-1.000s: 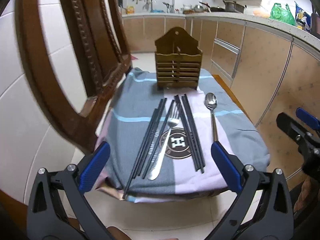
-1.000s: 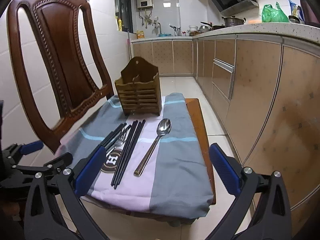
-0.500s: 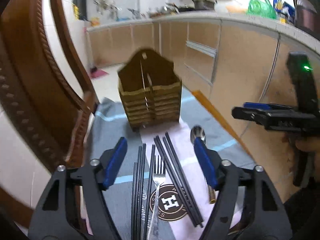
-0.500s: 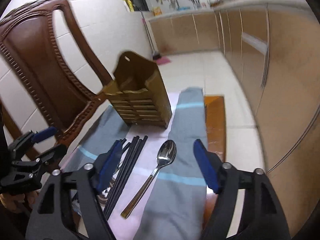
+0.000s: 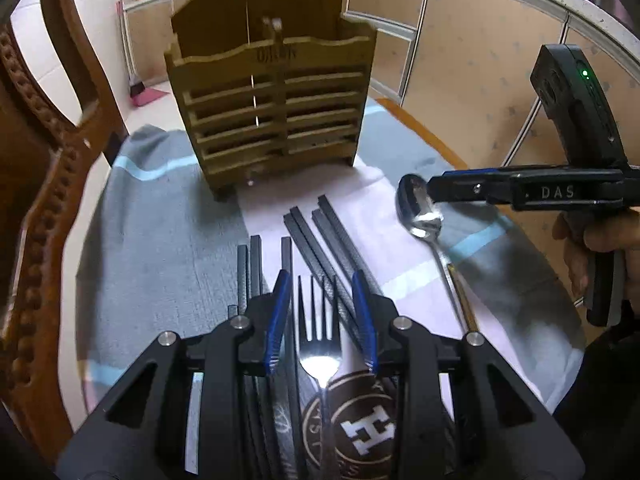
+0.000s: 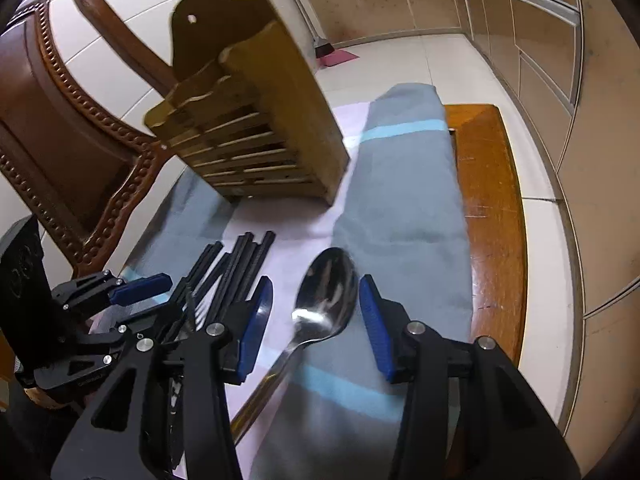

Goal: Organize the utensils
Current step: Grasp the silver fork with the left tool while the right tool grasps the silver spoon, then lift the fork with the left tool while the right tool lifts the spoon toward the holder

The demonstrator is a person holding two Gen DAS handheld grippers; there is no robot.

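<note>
A steel fork (image 5: 318,356) lies on the cloth among several black chopsticks (image 5: 320,232). My left gripper (image 5: 321,284) straddles the fork's tines; its jaws are closing, with a gap still showing on both sides. To the right, the spoon (image 6: 326,300) lies with its bowl between the blue pads of my right gripper (image 6: 316,286). Those jaws are closing too and do not touch it. In the left wrist view, the right gripper (image 5: 436,196) hovers over the spoon (image 5: 420,220). A slatted wooden utensil holder (image 5: 272,120) stands upright behind the utensils.
A grey, pink and blue cloth (image 6: 400,200) covers a small wooden table (image 6: 492,200). A carved wooden chair back (image 5: 44,200) rises close on the left. Kitchen cabinets (image 5: 480,80) run along the right, with tiled floor (image 6: 400,60) beyond the table.
Both grippers have moved forward and down over the table. Their jaws have narrowed from wide open. The left now straddles the fork and the right straddles the spoon's bowl.
</note>
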